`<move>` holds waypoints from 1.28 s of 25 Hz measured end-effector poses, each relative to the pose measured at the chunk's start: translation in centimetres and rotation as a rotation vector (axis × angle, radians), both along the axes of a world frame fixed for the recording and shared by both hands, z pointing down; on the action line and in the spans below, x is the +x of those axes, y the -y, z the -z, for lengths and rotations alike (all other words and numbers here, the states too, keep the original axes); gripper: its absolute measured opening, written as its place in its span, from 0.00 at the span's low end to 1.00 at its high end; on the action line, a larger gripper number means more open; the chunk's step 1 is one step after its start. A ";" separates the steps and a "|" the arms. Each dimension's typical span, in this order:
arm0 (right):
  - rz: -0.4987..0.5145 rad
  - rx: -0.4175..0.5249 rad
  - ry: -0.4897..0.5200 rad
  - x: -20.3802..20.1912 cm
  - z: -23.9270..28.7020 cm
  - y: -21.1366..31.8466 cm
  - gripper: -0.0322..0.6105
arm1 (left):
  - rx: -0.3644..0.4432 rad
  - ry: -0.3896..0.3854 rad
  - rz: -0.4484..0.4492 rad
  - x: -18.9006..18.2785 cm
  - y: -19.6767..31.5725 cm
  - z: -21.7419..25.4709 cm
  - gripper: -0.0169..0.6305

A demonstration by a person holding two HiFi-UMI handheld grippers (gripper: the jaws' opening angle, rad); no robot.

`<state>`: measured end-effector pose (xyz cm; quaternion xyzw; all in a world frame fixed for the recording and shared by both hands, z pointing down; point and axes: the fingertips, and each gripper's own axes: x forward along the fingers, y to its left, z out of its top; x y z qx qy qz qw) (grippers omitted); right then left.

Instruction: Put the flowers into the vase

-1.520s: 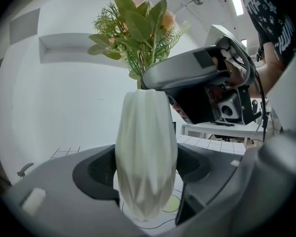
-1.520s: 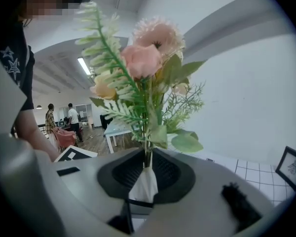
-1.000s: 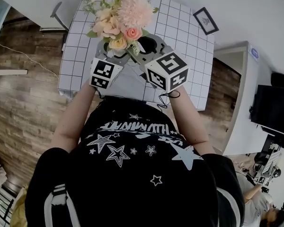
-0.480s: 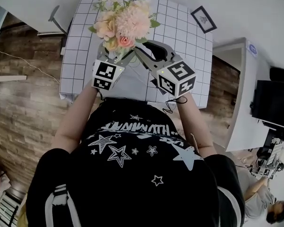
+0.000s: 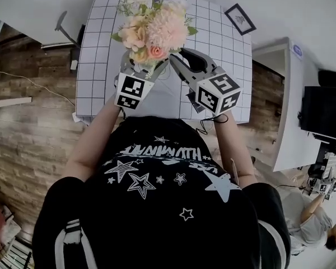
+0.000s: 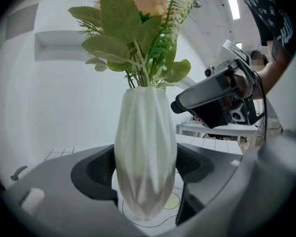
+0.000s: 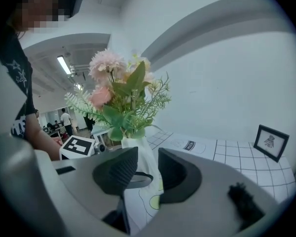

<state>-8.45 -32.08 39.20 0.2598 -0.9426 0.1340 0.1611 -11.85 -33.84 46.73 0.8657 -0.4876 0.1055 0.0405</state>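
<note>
Right gripper shifted rightward; flowers hide the vase.

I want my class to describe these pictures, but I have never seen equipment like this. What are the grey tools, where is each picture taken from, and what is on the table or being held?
There is no robot here. A person holds a two-jaw gripper in each hand, and the cubes with square markers are part of the grippers. The head view comes from a camera on the person's head, looking steeply down. The other two views come from a camera riding on each gripper, looking along its jaws.

On the table, which has a checked cover, stand a white vase and a small framed picture. A bunch of pink and peach flowers is already in the vase. The left gripper is closed on the vase's sides. The right gripper is open and empty, close beside the vase.
</note>
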 end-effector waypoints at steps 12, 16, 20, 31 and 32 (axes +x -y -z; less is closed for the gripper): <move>-0.078 -0.079 0.032 -0.3 -1.4 -0.2 0.26 | -0.026 -0.046 -0.082 -1.3 -1.3 -0.4 0.71; -0.070 -0.093 0.032 0.4 -1.8 -0.5 0.26 | -0.045 -0.047 -0.014 -3.1 -2.6 -0.5 0.71; -0.043 -0.089 0.043 1.0 -1.6 -1.0 0.26 | -0.048 -0.044 0.068 -4.9 -3.8 0.2 0.71; 0.054 -0.113 0.102 4.9 -1.6 -5.9 0.25 | -0.076 -0.073 0.193 -2.6 -10.8 1.0 0.70; 0.069 -0.115 0.118 5.2 -1.4 -6.5 0.24 | -0.070 -0.085 0.206 -2.2 -11.4 1.3 0.70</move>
